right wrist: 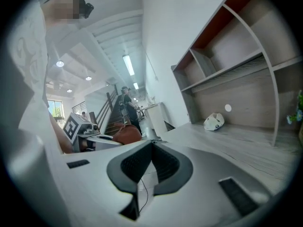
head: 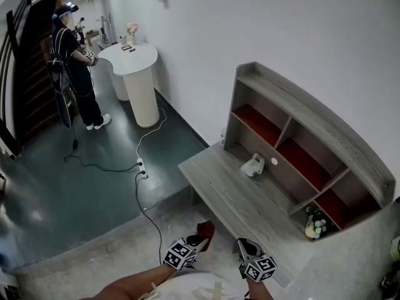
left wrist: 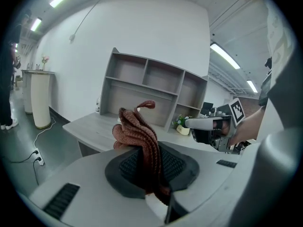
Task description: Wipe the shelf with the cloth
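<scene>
Reddish-brown knitted cloth [left wrist: 140,135] is pinched tight between the two black pads of the left gripper [left wrist: 151,169], and it stands up in a crumpled bunch above them. The right gripper [right wrist: 151,148] has its pads pressed together at the tips, with nothing between them. Both grippers are held low and close to the person's body, side by side, just at the near edge of the grey wooden desk [head: 234,195]. They point up toward the shelf [head: 300,127], and neither one touches it. The person's bare left arm [head: 128,285] reaches in from the bottom of the head view. The shelf stands at the back of the desk, against the white wall, and has open boxes with red backs. A small white thing [head: 253,165] lies on the desk in front of the shelf; it is too small to tell what it is. A little pot of flowers [head: 314,222] sits near the right end. Far off on the dark floor, another person [head: 76,67] stands beside a tall white counter [head: 136,64].
</scene>
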